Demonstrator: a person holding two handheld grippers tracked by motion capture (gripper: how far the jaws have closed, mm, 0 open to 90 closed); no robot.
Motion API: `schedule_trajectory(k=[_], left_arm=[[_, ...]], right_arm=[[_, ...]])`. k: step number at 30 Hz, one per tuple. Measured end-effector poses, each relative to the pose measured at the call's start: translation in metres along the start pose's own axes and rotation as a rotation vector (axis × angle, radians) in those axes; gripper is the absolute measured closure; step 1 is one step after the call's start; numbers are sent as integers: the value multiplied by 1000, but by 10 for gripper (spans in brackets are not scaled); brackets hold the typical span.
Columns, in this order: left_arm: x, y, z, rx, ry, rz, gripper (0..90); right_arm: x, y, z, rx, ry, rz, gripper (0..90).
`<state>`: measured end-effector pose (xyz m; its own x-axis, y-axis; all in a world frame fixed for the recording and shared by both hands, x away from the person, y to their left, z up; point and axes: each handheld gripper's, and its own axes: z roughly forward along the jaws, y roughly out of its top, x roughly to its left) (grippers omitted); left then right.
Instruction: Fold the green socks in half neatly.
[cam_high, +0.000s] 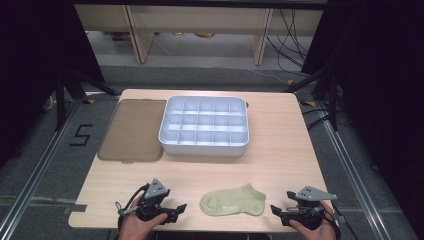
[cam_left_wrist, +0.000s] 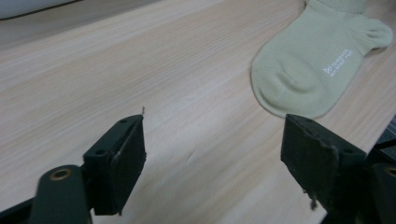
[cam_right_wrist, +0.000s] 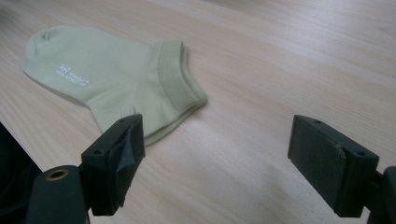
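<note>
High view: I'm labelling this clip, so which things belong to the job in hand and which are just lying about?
In the job:
- green sock, flat near the table's front edge
- left gripper, open, left of the sock
- right gripper, open, right of it

Lying about:
- white divided tray, empty
- brown lid beside the tray

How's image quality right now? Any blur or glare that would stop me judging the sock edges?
High view: even light, sock small but clear, mild sheen inside the white tray. Left gripper view: toe end sharp, printed logo readable, table softening toward the top. Right gripper view: cuff ribbing crisp, far tabletop slightly blurred; no glare on the sock.
</note>
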<state>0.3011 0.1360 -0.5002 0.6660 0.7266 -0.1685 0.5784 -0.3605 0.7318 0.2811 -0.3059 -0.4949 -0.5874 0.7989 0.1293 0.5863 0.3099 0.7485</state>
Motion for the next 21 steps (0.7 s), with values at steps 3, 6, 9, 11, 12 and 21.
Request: schedule_trajectory(k=[3,6,9,11,12,21], left_arm=[[-2,5,9,2,-15,-5,270],[-10,13,22,3,-17,3,297],[-17,19,27,10,-35,30,308],[-21,22,31,11,-48,30,320],[-23,23,33,12,-51,36,326],[-36,29,50,38,-76,61,428]], right_arm=[[0,0,0,-2,-1,0,197],[-1,0,-2,6,-10,-12,201],[1,0,-1,16,-4,17,202],[2,0,0,9,5,22,204],[2,0,0,11,4,20,204],[3,0,1,9,13,16,208]])
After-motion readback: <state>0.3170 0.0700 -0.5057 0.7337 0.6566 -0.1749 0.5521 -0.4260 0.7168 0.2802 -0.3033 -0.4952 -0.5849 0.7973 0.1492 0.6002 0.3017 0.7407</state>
